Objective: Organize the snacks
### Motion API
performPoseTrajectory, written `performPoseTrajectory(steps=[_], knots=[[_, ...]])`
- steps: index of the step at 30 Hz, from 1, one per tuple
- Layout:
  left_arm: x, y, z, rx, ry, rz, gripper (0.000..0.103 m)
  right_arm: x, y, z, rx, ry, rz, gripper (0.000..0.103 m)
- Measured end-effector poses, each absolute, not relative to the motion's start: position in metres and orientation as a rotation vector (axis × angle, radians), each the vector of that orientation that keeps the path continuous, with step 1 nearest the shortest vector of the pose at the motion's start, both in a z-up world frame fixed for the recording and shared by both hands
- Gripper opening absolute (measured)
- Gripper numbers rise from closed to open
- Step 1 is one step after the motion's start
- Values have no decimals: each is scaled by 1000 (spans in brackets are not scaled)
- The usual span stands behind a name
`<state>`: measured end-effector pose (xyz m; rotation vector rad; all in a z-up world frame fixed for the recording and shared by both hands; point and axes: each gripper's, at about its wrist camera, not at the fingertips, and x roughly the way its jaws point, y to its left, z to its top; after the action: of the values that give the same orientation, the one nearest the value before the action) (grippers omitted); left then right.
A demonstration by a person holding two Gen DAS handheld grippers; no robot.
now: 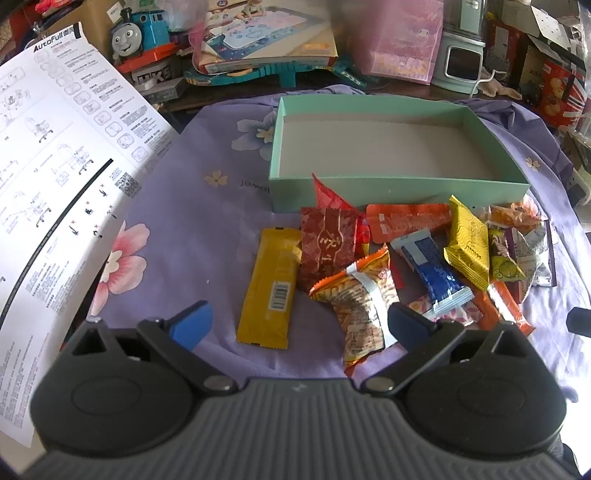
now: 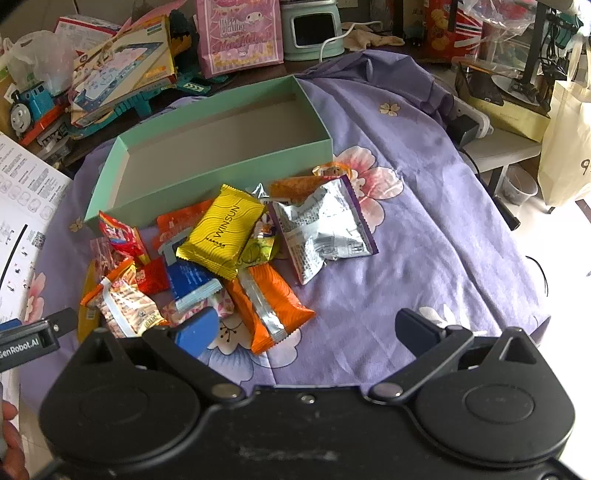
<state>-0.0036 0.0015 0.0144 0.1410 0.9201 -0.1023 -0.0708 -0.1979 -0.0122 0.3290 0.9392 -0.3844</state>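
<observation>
Both grippers, left gripper (image 1: 297, 325) and right gripper (image 2: 304, 332), hang spread wide and empty near the snack pile (image 2: 221, 254); the mint box (image 1: 388, 188) sits just beyond it, with toy clutter (image 1: 147, 33) at the far edge.

My two wrist cameras look steeply down from close above, left view from the left, right from the right; both share the green box (image 1: 399, 192) (image 2: 207, 170) and snack pile (image 1: 406, 258) (image 2: 221, 251).

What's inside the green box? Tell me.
Nothing visible: the green box shows only its bare grey floor. Its near wall hides a strip of floor behind it. The snacks lie outside, in front.
</observation>
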Motion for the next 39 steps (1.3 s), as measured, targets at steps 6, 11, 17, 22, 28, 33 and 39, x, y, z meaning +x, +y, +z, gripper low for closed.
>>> performPoseTrajectory(steps=[6,11,17,22,28,33,39], knots=[[-4,2,15,142,920,-104,103,-72,-198,-12,332,938,-387,103],[-4,1,15,150,924,-105,103,-72,-200,-14,343,941,-392,103],[-3,0,11,152,932,-104,103,-72,-202,-16,348,945,-393,103],[-3,-2,8,155,938,-104,103,-71,-204,-18,353,951,-394,103],[-2,-4,3,163,952,-107,103,-71,-205,-22,359,962,-397,103],[-1,-7,-1,172,965,-111,103,-72,-207,-26,370,970,-404,103],[0,-11,-6,184,975,-117,103,-71,-210,-31,380,982,-411,103]])
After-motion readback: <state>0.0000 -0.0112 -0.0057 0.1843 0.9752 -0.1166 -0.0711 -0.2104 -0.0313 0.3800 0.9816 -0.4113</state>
